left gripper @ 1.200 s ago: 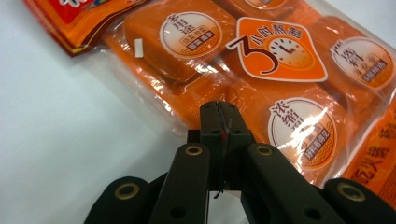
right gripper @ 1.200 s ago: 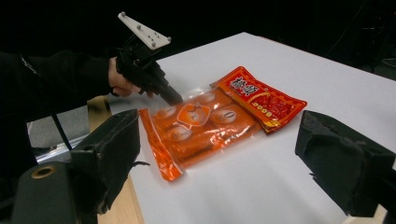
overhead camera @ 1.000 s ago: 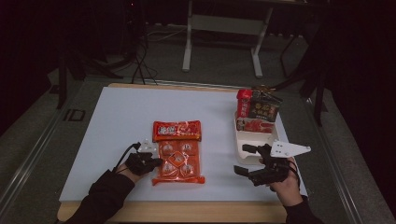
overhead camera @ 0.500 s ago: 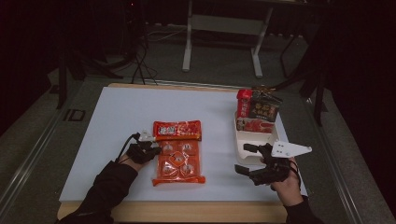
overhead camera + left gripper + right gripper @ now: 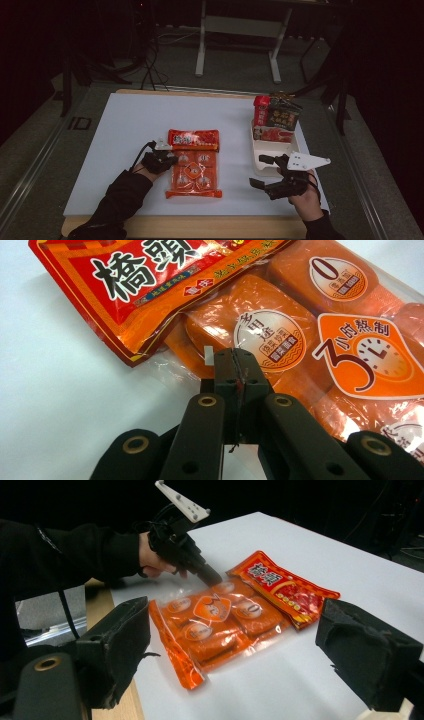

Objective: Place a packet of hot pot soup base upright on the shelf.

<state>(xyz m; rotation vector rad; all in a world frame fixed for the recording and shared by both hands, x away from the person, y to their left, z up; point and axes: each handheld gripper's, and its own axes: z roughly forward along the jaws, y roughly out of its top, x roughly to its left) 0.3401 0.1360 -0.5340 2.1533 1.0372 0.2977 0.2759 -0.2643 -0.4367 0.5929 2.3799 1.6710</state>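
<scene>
On a white table [image 5: 125,130], dark room around.

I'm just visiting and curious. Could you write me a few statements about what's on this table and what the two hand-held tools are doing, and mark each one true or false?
1. The left gripper has its fingers closed at the edge of the orange snack bag. True.
2. The right gripper is holding the orange snack bag. False: it is open and apart from the bag.
3. A white tray with packets stands right of the bag. True.
4. The bag lies on bare wood. False: it lies on a white sheet.
</scene>
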